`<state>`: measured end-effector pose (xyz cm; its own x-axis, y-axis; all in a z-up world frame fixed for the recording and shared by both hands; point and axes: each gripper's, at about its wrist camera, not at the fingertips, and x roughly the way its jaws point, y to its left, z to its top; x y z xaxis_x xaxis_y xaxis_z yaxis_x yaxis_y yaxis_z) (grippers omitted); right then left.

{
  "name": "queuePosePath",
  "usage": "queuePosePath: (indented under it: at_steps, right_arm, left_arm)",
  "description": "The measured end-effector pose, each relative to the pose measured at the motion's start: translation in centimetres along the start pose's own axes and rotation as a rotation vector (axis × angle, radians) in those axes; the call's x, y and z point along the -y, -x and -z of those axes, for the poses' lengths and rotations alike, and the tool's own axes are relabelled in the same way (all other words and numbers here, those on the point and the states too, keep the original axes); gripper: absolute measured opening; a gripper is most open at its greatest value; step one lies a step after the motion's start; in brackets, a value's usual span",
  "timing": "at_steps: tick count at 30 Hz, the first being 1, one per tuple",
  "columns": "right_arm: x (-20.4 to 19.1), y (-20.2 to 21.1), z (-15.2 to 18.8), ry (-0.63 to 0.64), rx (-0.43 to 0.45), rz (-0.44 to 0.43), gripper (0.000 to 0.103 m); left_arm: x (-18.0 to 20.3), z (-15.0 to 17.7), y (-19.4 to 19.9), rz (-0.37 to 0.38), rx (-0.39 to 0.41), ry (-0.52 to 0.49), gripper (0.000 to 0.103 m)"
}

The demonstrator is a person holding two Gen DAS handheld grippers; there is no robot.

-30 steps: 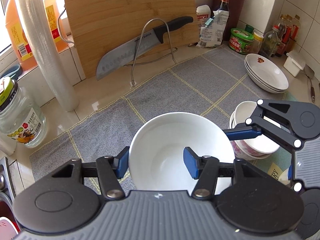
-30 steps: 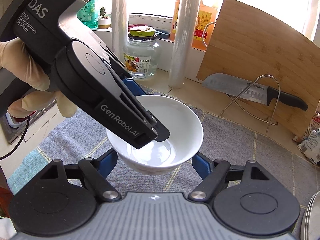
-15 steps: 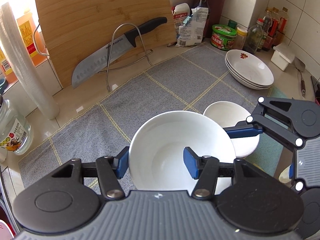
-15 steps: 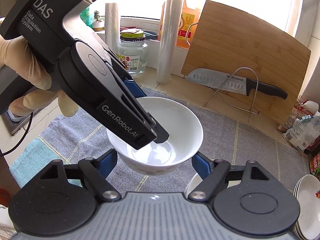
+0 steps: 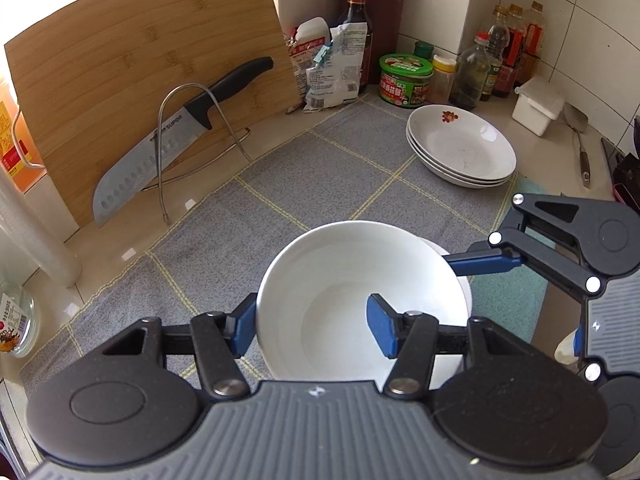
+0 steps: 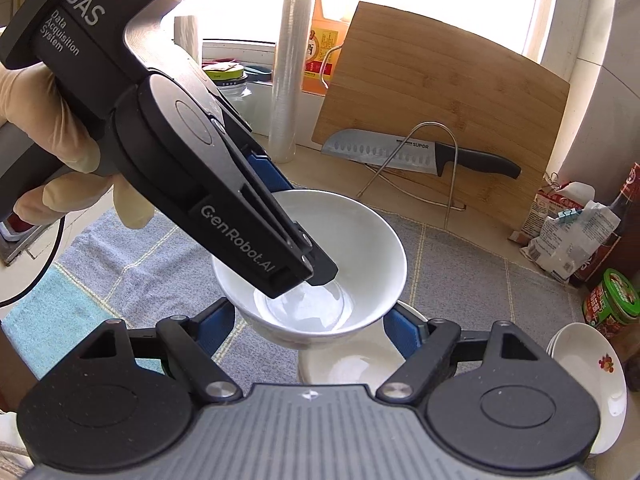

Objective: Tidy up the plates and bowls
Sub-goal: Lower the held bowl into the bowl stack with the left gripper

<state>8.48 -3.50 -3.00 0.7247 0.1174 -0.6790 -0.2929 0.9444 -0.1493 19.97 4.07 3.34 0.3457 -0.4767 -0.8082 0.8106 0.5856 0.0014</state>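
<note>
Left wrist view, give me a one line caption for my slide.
Left gripper pinches a white bowl by its rim above a second bowl, stacked plates beyond.

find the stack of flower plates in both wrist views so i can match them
Left wrist: the stack of flower plates sits upper right, on the far corner of the grey mat.
Right wrist: the same stack is at the lower right edge, partly cut off by the gripper body.
Shared landmark: the green-lidded tub just behind the plates.
</note>
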Motion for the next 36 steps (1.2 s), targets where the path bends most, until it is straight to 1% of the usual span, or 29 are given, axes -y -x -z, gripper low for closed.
queuePosePath:
  at_steps: [6, 12, 16, 23, 31, 36]
  right_arm:
    - [1.7, 0.5, 1.0, -0.026, -0.010, 0.038, 0.085]
    - [2.9, 0.5, 2.0, -0.055, -0.026, 0.050, 0.085]
    - [3.2, 0.2, 2.4, -0.067, -0.043, 0.049, 0.085]
    - [3.9, -0.4, 3.1, -0.098, -0.058, 0.021, 0.085]
    - [4.1, -1.0, 3.4, -0.105, -0.078, 0.016, 0.085]
    - [4.4, -1.2, 3.5, -0.124, -0.080, -0.002, 0.085]
  left_arm:
    - [2.0, -1.3, -1.2, 0.023, 0.005, -0.038, 0.056]
    - [3.4, -2.0, -2.5, 0.041, 0.002, -0.063, 0.056]
    - [3.9, -1.9, -3.3, 0.047, -0.005, -0.078, 0.056]
    - [4.0, -1.5, -4.4, 0.059, -0.025, -0.064, 0.056]
    - [4.1, -1.5, -5.1, 0.070, -0.035, -0.061, 0.056]
    - [4.1, -1.4, -5.2, 0.067, -0.038, -0.064, 0.056]
